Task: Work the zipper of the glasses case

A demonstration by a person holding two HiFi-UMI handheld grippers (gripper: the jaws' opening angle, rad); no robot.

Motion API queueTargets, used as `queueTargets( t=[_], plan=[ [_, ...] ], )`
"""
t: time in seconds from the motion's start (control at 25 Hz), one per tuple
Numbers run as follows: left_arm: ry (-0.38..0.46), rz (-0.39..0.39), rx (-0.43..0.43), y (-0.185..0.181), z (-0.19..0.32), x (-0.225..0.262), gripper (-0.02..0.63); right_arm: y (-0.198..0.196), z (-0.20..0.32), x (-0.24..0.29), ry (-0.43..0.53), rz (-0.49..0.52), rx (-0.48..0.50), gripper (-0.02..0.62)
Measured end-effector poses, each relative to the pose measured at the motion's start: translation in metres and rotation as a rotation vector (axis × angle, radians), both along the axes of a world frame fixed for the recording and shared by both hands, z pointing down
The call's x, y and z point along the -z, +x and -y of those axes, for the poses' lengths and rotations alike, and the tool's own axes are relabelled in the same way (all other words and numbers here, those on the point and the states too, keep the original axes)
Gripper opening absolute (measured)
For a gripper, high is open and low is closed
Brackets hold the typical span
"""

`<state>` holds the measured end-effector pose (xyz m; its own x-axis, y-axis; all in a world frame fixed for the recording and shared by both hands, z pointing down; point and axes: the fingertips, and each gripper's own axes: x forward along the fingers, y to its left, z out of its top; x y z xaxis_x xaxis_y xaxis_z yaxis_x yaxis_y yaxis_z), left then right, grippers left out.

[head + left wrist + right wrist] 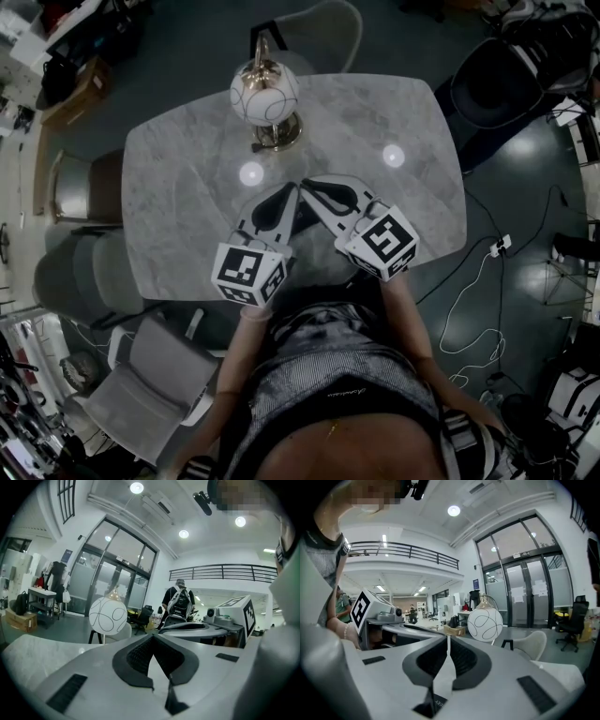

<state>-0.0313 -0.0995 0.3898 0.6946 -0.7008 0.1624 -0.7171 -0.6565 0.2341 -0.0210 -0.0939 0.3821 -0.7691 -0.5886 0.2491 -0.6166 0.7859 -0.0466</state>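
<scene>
No glasses case shows in any view; the tabletop right under the grippers is hidden. In the head view my left gripper [290,191] and right gripper [308,186] hover side by side over the near part of the marble table [187,187], their tips almost meeting. Both point level toward the globe lamp [265,94]. In the left gripper view the left gripper [153,637] is shut with nothing between its pads, and the right gripper's marker cube [243,611] sits beside it. In the right gripper view the right gripper [448,639] is also shut and empty.
The globe lamp [108,616] [485,624] stands on a brass base at the table's far side. Chairs ring the table: grey ones [159,375] at the near left, a white one [319,37] behind. Cables [487,281] trail on the floor at right.
</scene>
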Motion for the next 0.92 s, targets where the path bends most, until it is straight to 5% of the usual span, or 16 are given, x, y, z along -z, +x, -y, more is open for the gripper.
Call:
queueTargets(
  t=[0.92],
  plan=[
    [0.0,0.008,0.005,-0.0023,0.0004,-0.0002,0.006,0.0044,-0.0013,0.005,0.008,-0.014,-0.008,0.074]
  ],
)
